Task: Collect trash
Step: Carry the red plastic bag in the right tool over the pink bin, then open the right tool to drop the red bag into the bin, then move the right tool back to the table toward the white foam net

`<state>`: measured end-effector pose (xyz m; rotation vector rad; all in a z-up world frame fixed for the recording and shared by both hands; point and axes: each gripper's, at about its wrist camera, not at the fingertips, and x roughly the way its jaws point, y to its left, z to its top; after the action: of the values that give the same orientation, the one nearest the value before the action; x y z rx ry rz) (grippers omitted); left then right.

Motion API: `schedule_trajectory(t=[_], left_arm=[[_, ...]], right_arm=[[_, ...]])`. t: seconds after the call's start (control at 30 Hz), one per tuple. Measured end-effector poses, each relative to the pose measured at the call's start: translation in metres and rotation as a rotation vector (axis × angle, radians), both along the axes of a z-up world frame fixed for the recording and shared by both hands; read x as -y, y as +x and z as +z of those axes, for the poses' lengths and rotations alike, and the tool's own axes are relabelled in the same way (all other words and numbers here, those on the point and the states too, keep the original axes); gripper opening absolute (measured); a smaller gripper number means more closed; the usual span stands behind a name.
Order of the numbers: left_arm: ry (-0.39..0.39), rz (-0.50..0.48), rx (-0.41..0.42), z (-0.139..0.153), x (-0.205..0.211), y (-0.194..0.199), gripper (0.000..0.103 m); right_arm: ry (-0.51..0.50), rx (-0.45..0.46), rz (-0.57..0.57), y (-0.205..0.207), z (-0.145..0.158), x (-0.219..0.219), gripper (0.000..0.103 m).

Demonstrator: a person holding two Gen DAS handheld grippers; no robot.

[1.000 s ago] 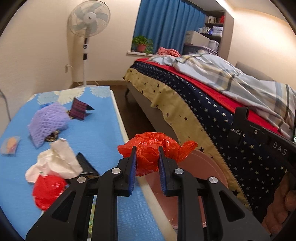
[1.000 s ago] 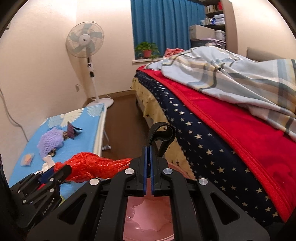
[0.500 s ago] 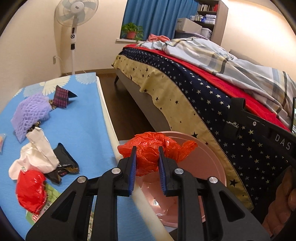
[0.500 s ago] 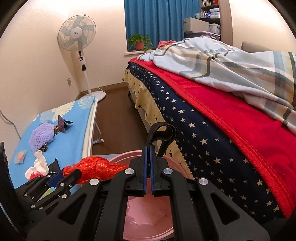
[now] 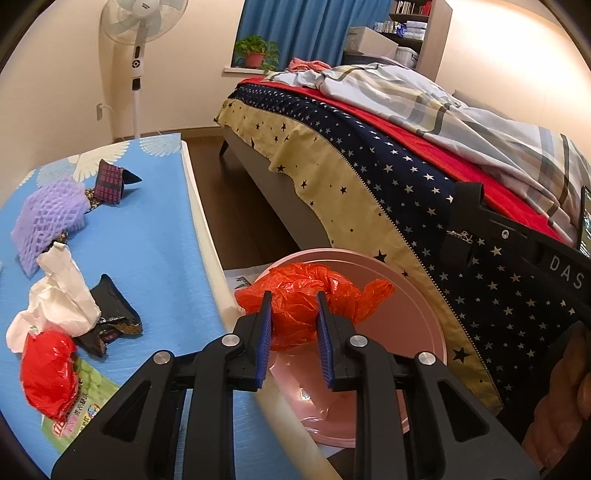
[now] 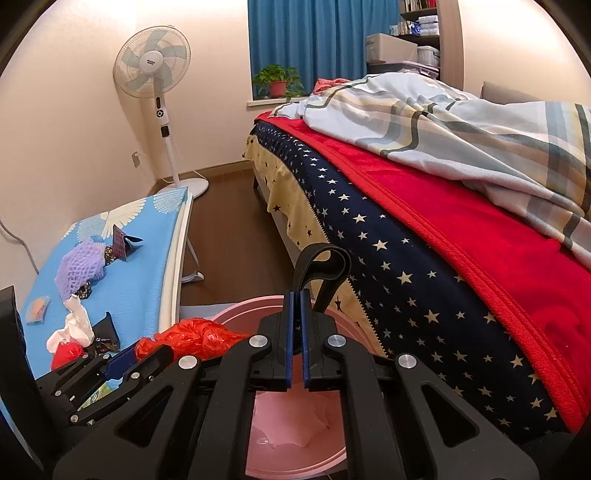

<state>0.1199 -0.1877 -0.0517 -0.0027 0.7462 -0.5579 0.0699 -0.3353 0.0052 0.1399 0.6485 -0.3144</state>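
Our left gripper (image 5: 293,314) pinches the red bag (image 5: 306,299) over the pink bin (image 5: 424,317); the right gripper (image 6: 295,314) is closed, empty. We release only above the bin's middle.

text: "DAS" | on: black gripper body (image 5: 546,254) | green packet (image 5: 83,410) print: unreadable

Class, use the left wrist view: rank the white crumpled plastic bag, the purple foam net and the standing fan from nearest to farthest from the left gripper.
1. White crumpled plastic bag, on the blue mat, left of the left gripper.
2. Purple foam net, further up the mat.
3. Standing fan, by the far wall.
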Motion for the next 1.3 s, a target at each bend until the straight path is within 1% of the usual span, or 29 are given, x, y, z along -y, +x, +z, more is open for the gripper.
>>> schedule_trajectory(t=[0.03,0.1,0.2,0.27,0.3,0.57,0.63,0.67,0.7,0.73,0.8,0.83,0.87,0.9,0.93,1.13,1.23,1.3], left_arm=[[-0.001,-0.001,-0.001,0.0,0.0,0.0,0.023],[-0.004,0.001,0.0,0.001,0.0,0.0,0.032],[-0.004,0.01,0.011,0.003,-0.002,-0.001,0.039],[-0.005,0.016,0.016,0.005,-0.004,-0.001,0.04],[-0.005,0.017,0.018,0.006,-0.005,-0.001,0.039],[-0.009,0.036,0.032,0.012,-0.015,-0.004,0.039],[-0.009,0.043,0.037,0.014,-0.019,-0.005,0.04],[-0.009,0.046,0.039,0.014,-0.02,-0.005,0.04],[-0.009,0.049,0.041,0.015,-0.022,-0.005,0.04],[-0.01,0.052,0.043,0.016,-0.024,-0.005,0.039],[-0.01,0.06,0.049,0.018,-0.029,-0.007,0.04],[-0.01,0.065,0.052,0.019,-0.031,-0.007,0.04],[-0.01,0.071,0.056,0.02,-0.034,-0.008,0.039],[-0.011,0.076,0.058,0.021,-0.037,-0.008,0.039],[-0.012,0.084,0.063,0.023,-0.041,-0.009,0.039],[-0.016,0.134,0.081,0.028,-0.061,-0.011,0.04],[-0.025,0.162,0.086,0.033,-0.075,-0.013,0.042],[-0.032,0.183,0.098,0.038,-0.085,-0.015,0.046]], right_arm=[[0.0,-0.001,-0.004,0.0,0.0,0.001,0.005],[0.003,-0.004,-0.01,0.0,-0.001,0.002,0.007],[0.004,-0.004,-0.019,-0.001,-0.001,0.003,0.01],[0.001,0.0,-0.025,-0.002,0.0,0.003,0.022],[0.0,0.002,-0.026,-0.002,0.001,0.003,0.024],[-0.001,0.013,-0.017,-0.005,0.003,-0.001,0.025],[0.004,0.015,-0.008,-0.006,0.004,-0.002,0.027],[0.007,0.017,-0.003,-0.006,0.004,-0.003,0.035],[0.008,0.02,0.001,-0.007,0.004,-0.004,0.045],[0.008,0.023,0.005,-0.007,0.005,-0.006,0.051],[0.0,0.036,0.01,-0.008,0.008,-0.01,0.072],[-0.004,0.041,0.011,-0.008,0.009,-0.012,0.078],[-0.006,0.048,0.013,-0.008,0.011,-0.014,0.089],[0.0,0.057,0.022,-0.008,0.012,-0.016,0.095],[0.009,0.066,0.034,-0.008,0.014,-0.019,0.097],[-0.015,0.077,0.066,-0.004,0.02,-0.037,0.098],[-0.029,0.082,0.091,-0.003,0.021,-0.045,0.098],[-0.019,0.079,0.1,-0.003,0.02,-0.047,0.098]])
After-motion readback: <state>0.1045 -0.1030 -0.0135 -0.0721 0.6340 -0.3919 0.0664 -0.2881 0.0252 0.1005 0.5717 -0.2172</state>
